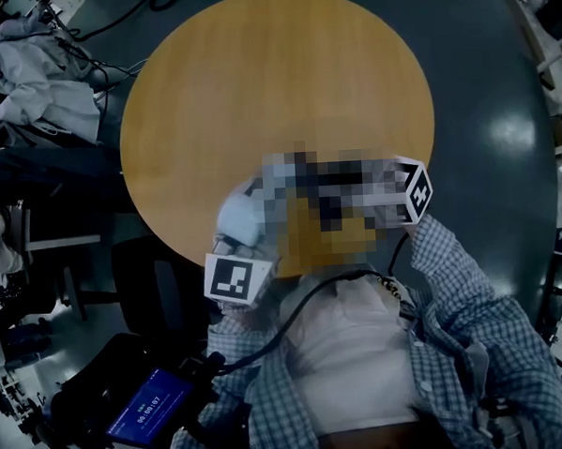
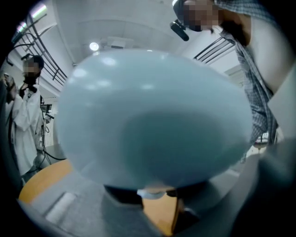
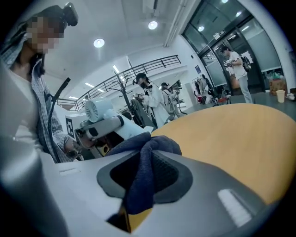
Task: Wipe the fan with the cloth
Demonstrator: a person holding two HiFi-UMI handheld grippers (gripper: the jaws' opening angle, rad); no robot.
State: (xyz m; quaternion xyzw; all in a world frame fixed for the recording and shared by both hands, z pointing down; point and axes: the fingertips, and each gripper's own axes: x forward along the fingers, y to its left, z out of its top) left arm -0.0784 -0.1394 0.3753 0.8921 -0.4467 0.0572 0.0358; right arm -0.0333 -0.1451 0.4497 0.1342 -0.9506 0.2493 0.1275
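Note:
In the left gripper view a pale blue-white fan (image 2: 152, 120) fills nearly the whole frame, and my left gripper (image 2: 157, 190) is shut on its lower part. In the head view the fan (image 1: 239, 214) hangs over the table's near edge, above the left gripper's marker cube (image 1: 238, 278). My right gripper (image 3: 149, 155) is shut on a dark blue cloth (image 3: 141, 178), which bunches up over the jaws and hangs down between them. From the right gripper view the fan (image 3: 97, 110) is to the left, apart from the cloth. The right gripper's cube (image 1: 414, 189) shows in the head view; its jaws lie under a mosaic patch.
A round wooden table (image 1: 283, 87) lies in front of me. People stand beyond the table (image 3: 150, 97) and one sits at the left (image 1: 39, 86). A device with a blue screen (image 1: 150, 413) is by my left side. A paper cup (image 3: 280, 96) stands far right.

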